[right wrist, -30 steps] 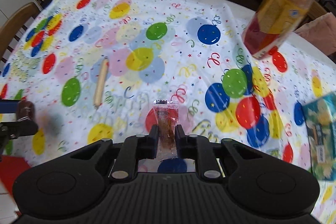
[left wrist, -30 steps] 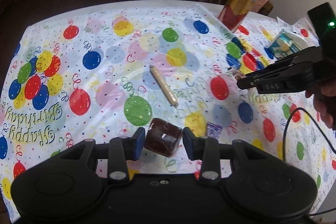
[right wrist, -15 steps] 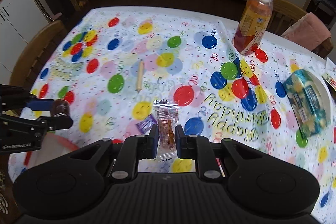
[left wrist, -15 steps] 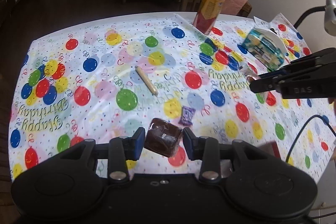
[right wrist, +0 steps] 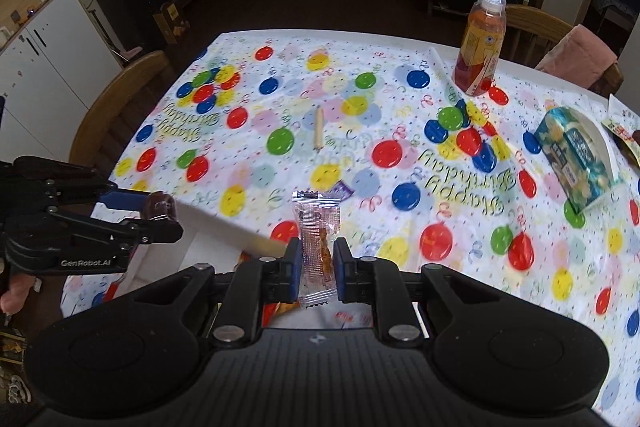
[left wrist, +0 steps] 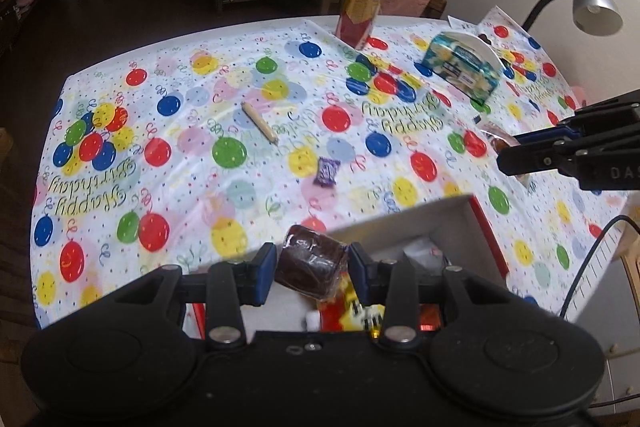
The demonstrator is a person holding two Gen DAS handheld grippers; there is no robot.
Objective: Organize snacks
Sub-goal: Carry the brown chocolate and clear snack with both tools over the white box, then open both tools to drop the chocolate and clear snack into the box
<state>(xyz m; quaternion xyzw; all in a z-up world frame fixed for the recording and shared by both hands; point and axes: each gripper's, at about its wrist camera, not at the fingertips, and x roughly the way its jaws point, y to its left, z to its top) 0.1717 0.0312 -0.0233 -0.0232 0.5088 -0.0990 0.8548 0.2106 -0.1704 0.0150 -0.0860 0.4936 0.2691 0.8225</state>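
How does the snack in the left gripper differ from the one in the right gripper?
The brown wrapped cake in the left gripper is dark, squat and chunky; the clear sachet in the right gripper is flat, long and see-through, with orange contents. The cake sits tilted; the sachet stands upright, crimped end up. Both are clamped between blue pads, held over the open box.

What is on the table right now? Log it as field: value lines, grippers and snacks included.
left gripper: shut on brown wrapped snack, above the box
right gripper: shut on clear snack packet
box: open, red outside, snacks already inside
tablecloth: balloon print
loose snacks: stick snack, purple candy
other: juice bottle upright, tissue pack
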